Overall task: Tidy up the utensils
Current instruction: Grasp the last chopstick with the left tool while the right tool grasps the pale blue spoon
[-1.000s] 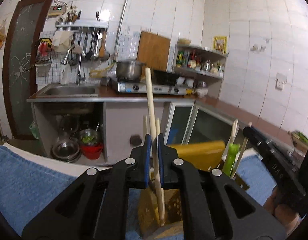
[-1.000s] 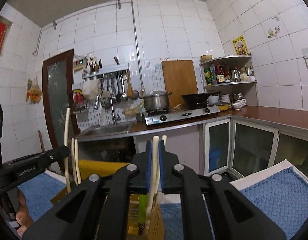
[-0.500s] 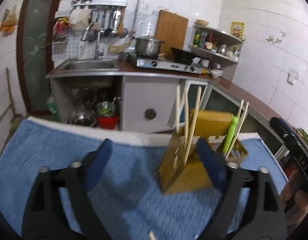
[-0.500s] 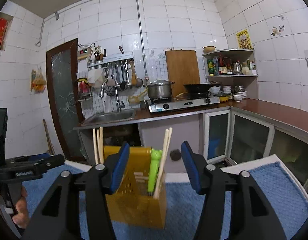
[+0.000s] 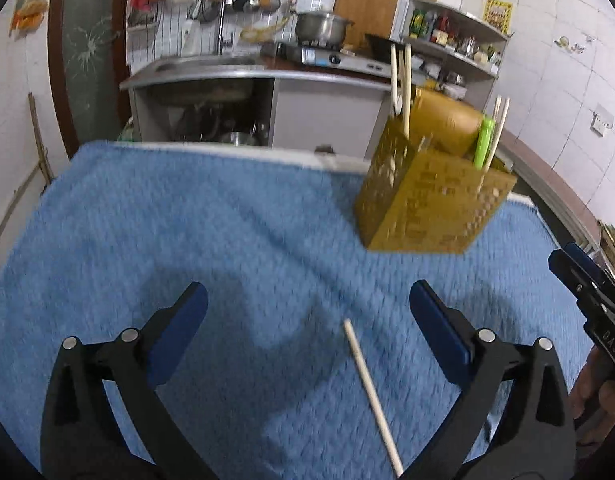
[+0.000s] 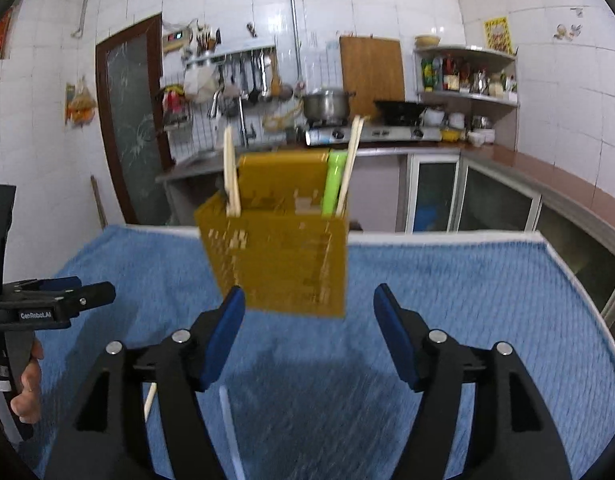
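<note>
A yellow perforated utensil holder [image 5: 431, 196] [image 6: 279, 256] stands on the blue towel [image 5: 187, 220] [image 6: 447, 280]. In it are pale chopsticks [image 5: 403, 80] [image 6: 231, 172] and a green utensil [image 5: 483, 140] [image 6: 333, 184]. My left gripper [image 5: 307, 308] is near the towel's front, its jaws opening wide with nothing pressed between them. A loose chopstick [image 5: 371, 392] lies on the towel under it. My right gripper [image 6: 309, 320] faces the holder from just in front, its jaws opening and empty. More loose sticks [image 6: 149, 402] lie below it.
Behind the table are a kitchen counter with a sink [image 5: 211, 62], a gas stove with a pot [image 6: 327, 106] and a corner shelf [image 6: 467, 76]. The other gripper, held by a hand, shows at the frame edges [image 5: 587, 292] [image 6: 47, 304].
Both grippers were shut on chopsticks standing in the holder. They have let go, opened wide, drawn back from the holder and tipped down toward the towel.
</note>
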Tool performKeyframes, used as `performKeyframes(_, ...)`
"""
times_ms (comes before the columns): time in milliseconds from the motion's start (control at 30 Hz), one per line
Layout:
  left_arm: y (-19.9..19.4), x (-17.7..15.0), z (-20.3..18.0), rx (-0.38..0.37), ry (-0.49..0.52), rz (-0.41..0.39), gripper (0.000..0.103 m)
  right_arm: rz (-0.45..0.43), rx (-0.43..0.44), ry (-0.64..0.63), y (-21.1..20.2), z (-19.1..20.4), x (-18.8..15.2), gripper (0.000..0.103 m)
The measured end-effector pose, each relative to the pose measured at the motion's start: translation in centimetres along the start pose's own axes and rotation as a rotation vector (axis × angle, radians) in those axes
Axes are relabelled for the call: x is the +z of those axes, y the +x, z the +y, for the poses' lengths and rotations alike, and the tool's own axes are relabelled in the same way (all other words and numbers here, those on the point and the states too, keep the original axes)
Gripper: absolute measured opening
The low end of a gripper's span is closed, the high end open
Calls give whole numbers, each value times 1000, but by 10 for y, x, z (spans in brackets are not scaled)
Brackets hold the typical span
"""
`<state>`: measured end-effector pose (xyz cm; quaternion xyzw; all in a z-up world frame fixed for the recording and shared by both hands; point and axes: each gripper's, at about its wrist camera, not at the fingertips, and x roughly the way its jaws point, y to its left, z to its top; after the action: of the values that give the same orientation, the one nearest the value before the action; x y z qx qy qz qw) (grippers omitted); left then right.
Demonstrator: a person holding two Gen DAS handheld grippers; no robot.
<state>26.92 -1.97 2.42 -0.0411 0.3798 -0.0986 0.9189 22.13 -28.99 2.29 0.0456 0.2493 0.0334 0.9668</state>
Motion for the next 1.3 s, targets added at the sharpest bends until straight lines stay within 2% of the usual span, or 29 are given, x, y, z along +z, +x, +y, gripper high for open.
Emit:
performKeyframes(233,15,-28,-8,32,44,74,98,110,22,24,13,1,-30,69)
performKeyframes(367,26,-32,-16,52,61,107,97,163,31,9,19,6,-44,69)
performKeyframes(433,31,-34,-19,57,69,116,92,192,39,-5,23,11,-50,69)
performKeyframes(500,36,-36,-23,50,82,137,79,212,44,-16,26,15,-53,69)
performKeyframes(600,43,-40,-31,50,84,155,70,239,50,-26,32,23,-59,68)
performKeyframes(733,52,-45,-35,36,55,161,58,263,55,-56,39,34,-66,58)
performKeyframes(833,57,-49,-36,60,54,160,50,281,62,-68,43,38,-65,47)
performKeyframes(1067,58,-47,-36,35,49,168,30,334,104,-105,54,52,-67,34)
performKeyframes(1100,59,-47,-36,28,46,172,30,346,108,-118,57,54,-68,32)
performKeyframes(1233,59,-47,-41,23,70,170,21,363,87,-108,62,55,-68,8)
performKeyframes(1267,58,-48,-43,11,78,172,16,361,87,-96,62,52,-68,8)
performKeyframes(1300,58,-48,-44,11,83,174,15,358,77,-78,61,48,-68,7)
